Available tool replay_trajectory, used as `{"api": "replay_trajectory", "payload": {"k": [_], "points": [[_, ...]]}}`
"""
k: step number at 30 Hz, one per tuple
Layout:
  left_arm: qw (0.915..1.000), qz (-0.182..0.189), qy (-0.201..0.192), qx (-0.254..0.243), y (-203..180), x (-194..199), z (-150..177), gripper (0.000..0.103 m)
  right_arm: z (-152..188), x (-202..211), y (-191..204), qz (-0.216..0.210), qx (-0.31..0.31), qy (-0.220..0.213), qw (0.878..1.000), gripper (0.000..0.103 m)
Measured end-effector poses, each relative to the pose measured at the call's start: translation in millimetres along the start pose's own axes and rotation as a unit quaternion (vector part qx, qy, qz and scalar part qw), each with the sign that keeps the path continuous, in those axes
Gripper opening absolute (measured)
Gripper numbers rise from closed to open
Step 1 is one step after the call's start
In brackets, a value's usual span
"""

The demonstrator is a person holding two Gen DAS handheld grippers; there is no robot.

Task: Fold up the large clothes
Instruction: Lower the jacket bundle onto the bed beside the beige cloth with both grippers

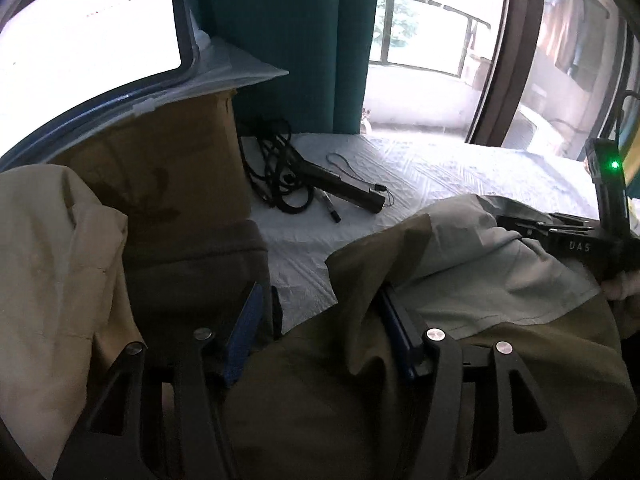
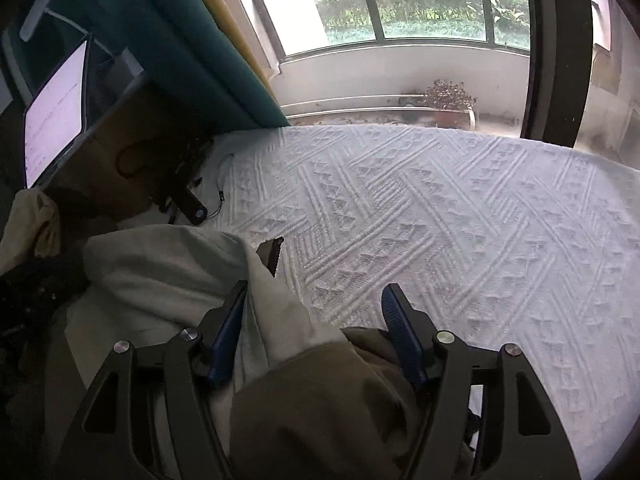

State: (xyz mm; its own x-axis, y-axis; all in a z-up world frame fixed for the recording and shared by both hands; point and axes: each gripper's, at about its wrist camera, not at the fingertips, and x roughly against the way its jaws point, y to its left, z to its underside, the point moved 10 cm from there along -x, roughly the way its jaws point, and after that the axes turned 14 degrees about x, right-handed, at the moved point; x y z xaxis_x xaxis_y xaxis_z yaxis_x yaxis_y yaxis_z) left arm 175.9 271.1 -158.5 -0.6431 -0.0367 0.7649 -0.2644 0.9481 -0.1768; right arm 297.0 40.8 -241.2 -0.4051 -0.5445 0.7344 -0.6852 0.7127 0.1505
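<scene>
At the far left of the left wrist view a cream garment (image 1: 52, 264) lies heaped beside a cardboard box (image 1: 160, 160), with a dark brown folded piece (image 1: 192, 272) in front of it. The left gripper (image 1: 320, 320) stands wide, its blue pads apart, an olive jacket (image 1: 320, 400) bunched between and over them on the white textured bedspread (image 1: 420, 168). The jacket's pale grey-green lining (image 1: 480, 276) is turned outward in soft creases. In the right wrist view the right gripper (image 2: 316, 320) is likewise spread wide, olive cloth and pale lining (image 2: 168, 272) mounded between its fingers.
</scene>
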Motion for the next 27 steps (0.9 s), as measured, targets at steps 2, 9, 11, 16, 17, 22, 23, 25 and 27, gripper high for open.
{"api": "replay_trajectory", "payload": {"k": [2, 9, 11, 16, 17, 22, 23, 25, 27], "points": [[0.9999, 0.002, -0.014, -0.001, -3, 8, -2, 0.062, 1, 1, -1, -0.009, -0.008, -0.011, 1.0, 0.067], [0.9987, 0.021, -0.046, 0.009, -8, 55, -1, 0.062, -3, 33, -1, 0.031, -0.006, -0.042, 0.999, 0.067], [0.9981, 0.02, -0.055, 0.016, -7, 65, 1, 0.062, -4, 42, 2, 0.042, -0.006, -0.042, 0.998, 0.067], [0.9963, 0.04, -0.071, 0.029, -7, 89, 9, 0.062, -3, 68, 13, 0.062, 0.008, -0.048, 0.997, 0.068], [0.996, 0.043, -0.073, 0.029, -7, 90, 11, 0.062, -1, 73, 16, 0.066, 0.011, -0.048, 0.997, 0.072], [0.9946, 0.062, -0.081, 0.022, -19, 109, 27, 0.062, 6, 92, 36, 0.071, 0.027, -0.056, 0.996, 0.078], [0.9944, 0.066, -0.079, 0.021, -22, 113, 32, 0.062, 9, 96, 42, 0.071, 0.03, -0.058, 0.995, 0.078], [0.9946, 0.07, -0.075, 0.018, -25, 111, 42, 0.062, 15, 103, 50, 0.068, 0.037, -0.058, 0.995, 0.079], [0.995, 0.071, -0.067, 0.02, -26, 111, 53, 0.062, 23, 106, 60, 0.068, 0.046, -0.057, 0.995, 0.079]]}}
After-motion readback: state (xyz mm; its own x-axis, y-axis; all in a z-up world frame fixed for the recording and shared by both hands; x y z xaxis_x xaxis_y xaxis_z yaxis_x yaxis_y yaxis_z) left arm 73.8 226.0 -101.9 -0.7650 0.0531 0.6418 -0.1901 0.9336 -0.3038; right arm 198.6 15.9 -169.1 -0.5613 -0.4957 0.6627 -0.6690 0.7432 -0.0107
